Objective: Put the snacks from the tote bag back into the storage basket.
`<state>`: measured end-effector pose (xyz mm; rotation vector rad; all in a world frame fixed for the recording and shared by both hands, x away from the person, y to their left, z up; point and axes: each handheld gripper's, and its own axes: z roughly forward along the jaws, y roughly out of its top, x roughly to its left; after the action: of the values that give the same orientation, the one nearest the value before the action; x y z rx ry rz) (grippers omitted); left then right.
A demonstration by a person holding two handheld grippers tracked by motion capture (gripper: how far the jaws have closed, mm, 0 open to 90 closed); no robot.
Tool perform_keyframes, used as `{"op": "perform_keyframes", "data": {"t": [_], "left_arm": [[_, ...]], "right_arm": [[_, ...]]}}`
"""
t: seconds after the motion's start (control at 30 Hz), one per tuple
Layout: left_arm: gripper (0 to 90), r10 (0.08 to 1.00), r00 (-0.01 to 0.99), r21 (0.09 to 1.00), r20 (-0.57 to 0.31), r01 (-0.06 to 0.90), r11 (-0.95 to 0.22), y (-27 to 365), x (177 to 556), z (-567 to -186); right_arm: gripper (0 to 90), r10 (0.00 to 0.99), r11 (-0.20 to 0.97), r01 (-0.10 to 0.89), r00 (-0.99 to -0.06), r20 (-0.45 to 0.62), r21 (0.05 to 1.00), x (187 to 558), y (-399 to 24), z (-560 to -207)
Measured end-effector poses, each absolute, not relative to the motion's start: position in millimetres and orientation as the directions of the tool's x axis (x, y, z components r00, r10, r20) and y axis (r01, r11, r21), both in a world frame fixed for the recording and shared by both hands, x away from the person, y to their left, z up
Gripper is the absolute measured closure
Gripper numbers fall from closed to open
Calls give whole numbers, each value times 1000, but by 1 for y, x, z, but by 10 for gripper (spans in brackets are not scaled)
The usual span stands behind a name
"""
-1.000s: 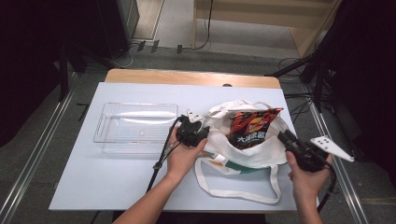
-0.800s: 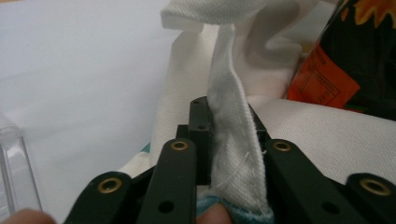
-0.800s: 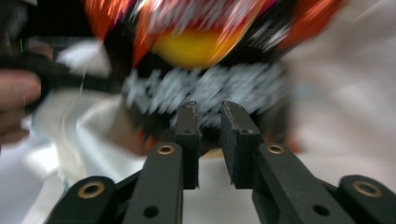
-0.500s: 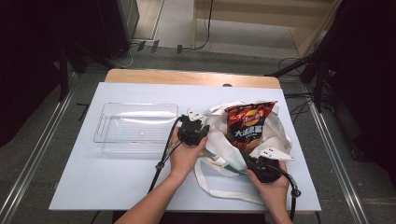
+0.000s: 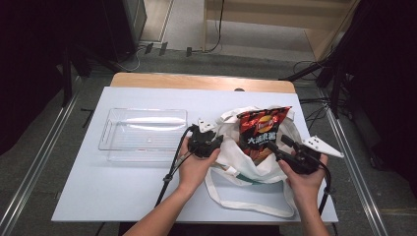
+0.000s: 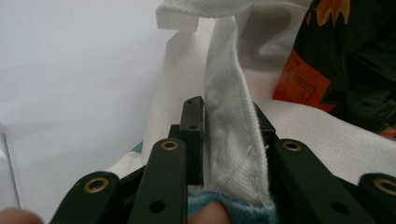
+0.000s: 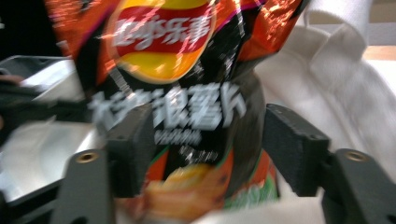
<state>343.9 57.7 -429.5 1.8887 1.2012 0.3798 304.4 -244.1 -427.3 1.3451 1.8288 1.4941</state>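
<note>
A white cloth tote bag [image 5: 235, 164] lies open on the table right of centre. A red and black chip bag [image 5: 260, 129] stands up out of its mouth. My left gripper [image 5: 218, 143] is at the bag's left rim, shut on a white fabric strap [image 6: 229, 140]. My right gripper [image 5: 276, 145] comes in from the right, open. Its two black jaws stand either side of the lower part of the chip bag [image 7: 187, 93], which is blurred in the right gripper view. I cannot tell whether the pads [image 7: 132, 149] touch the chip bag.
A clear plastic tray [image 5: 142, 133], empty, sits left of the tote bag. The white table sheet [image 5: 98, 196] has free room in front and to the left. Loose tote bag handles [image 5: 246, 206] loop near the front edge. Cables trail from both grippers.
My right gripper swung in from the far right, dipped low in front of the tote bag, then rose up to the chip bag. The left gripper has kept its hold and place.
</note>
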Motion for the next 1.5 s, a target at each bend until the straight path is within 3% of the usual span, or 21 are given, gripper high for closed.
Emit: {"op": "perform_keyframes", "data": {"t": [0.1,0.2,0.33,0.43,0.8,1.2,1.5], "left_arm": [[746,846,504,786,-171,588,-192,58,341,-429],[741,840,516,791,-168,580,-197,58,340,-428],[726,832,525,794,-178,576,-193,59,339,-428],[711,830,529,800,-173,568,-195,58,337,-427],[559,811,549,829,-203,536,-156,63,326,-419],[511,779,594,886,-200,450,-116,67,309,-397],[474,717,669,919,-194,379,-105,59,303,-375]], "right_arm": [[341,868,-43,408,-437,236,912,320,-239,-428],[442,847,-54,435,-456,272,899,332,-233,-432],[766,862,-26,469,-437,258,883,331,-230,-434],[900,872,10,461,-439,219,887,323,-228,-432],[900,897,-144,346,-350,270,927,294,-230,-418],[900,895,-238,219,-328,301,946,279,-237,-382],[900,891,-236,215,-340,299,948,272,-231,-381]]}}
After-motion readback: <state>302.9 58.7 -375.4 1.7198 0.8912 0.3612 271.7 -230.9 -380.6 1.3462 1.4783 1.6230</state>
